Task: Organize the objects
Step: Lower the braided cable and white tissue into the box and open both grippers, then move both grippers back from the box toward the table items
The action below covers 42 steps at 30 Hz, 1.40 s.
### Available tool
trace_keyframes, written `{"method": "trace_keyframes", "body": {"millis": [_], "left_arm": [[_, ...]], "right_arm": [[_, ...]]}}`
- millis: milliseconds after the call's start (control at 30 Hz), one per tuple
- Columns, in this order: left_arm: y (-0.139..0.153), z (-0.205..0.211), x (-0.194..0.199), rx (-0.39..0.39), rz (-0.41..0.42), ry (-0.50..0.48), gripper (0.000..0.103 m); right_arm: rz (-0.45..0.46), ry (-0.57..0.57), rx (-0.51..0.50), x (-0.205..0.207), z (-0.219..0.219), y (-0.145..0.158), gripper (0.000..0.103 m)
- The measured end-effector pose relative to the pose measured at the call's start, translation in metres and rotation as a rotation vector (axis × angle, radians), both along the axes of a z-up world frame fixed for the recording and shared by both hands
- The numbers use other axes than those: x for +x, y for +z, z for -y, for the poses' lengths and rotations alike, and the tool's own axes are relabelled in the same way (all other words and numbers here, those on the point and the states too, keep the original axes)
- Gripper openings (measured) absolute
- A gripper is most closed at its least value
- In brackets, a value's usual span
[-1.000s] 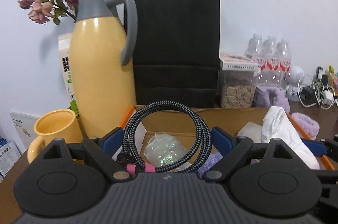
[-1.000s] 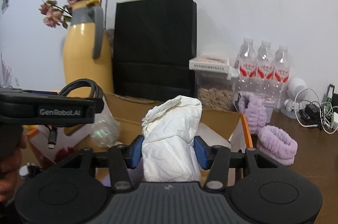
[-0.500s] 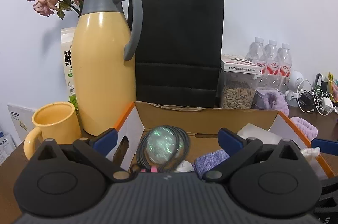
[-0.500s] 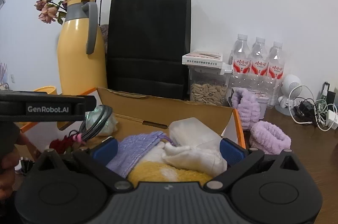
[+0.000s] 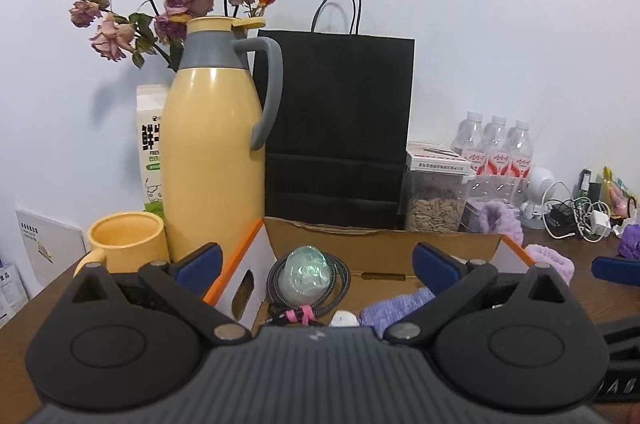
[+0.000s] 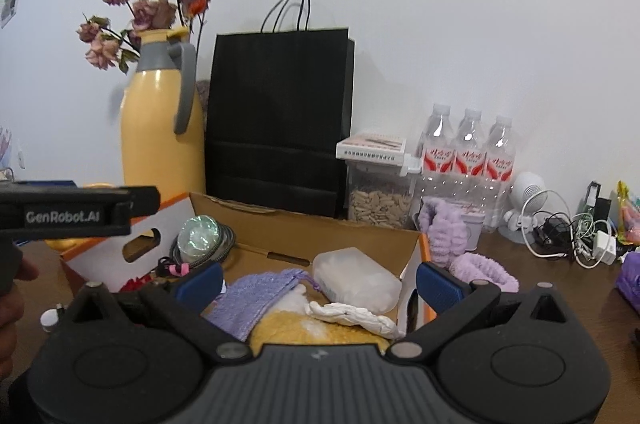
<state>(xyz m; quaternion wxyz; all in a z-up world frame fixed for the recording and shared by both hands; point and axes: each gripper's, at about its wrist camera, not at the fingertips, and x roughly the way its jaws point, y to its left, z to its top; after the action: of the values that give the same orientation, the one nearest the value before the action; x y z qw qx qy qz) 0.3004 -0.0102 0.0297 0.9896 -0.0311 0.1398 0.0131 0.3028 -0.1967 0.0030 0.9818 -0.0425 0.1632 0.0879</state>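
Both jaws wide, empty. Cardboard box point(image 5: 384, 244) ahead between left jaws; yellow jug point(image 5: 214, 152), mug point(image 5: 126, 244) beyond left tip; coiled cable point(image 5: 308, 282) inside.

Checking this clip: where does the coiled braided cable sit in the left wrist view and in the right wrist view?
Left wrist: the coiled cable lies in the cardboard box, lower centre, ringed around a shiny iridescent ball.
Right wrist: the coiled cable is at left of centre, in the box's far left corner, behind the same ball.
Shared landmark: the black paper bag directly behind the box.
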Motion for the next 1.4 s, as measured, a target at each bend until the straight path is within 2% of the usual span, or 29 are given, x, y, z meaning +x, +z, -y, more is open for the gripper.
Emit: {"method": "trace_keyframes", "body": {"millis": [233,400,767,1000,1100,1400], "left_arm": [[-0.012,-0.004,-0.032,0.025,-0.023,-0.001,0.103],[-0.026,-0.01,-0.053,0.045,-0.066,0.007,0.103],[-0.049,-0.024,-0.087,0.062,-0.164,-0.001,0.103],[-0.056,-0.032,-0.096,0.051,-0.212,0.012,0.103],[-0.057,-0.034,-0.095,0.045,-0.224,0.021,0.103],[-0.056,-0.032,-0.099,0.043,-0.217,0.0,0.103]], "right_arm": [[0.036,0.006,-0.005,-0.04,0.009,-0.003,0.103],[0.019,0.009,-0.014,-0.066,0.015,-0.016,0.103],[-0.099,0.012,-0.038,-0.101,0.021,-0.046,0.103],[-0.194,0.062,-0.039,-0.106,0.017,-0.059,0.092],[-0.222,0.111,-0.033,-0.11,0.012,-0.062,0.088],[-0.324,0.173,-0.023,-0.106,-0.005,-0.071,0.085]]}}
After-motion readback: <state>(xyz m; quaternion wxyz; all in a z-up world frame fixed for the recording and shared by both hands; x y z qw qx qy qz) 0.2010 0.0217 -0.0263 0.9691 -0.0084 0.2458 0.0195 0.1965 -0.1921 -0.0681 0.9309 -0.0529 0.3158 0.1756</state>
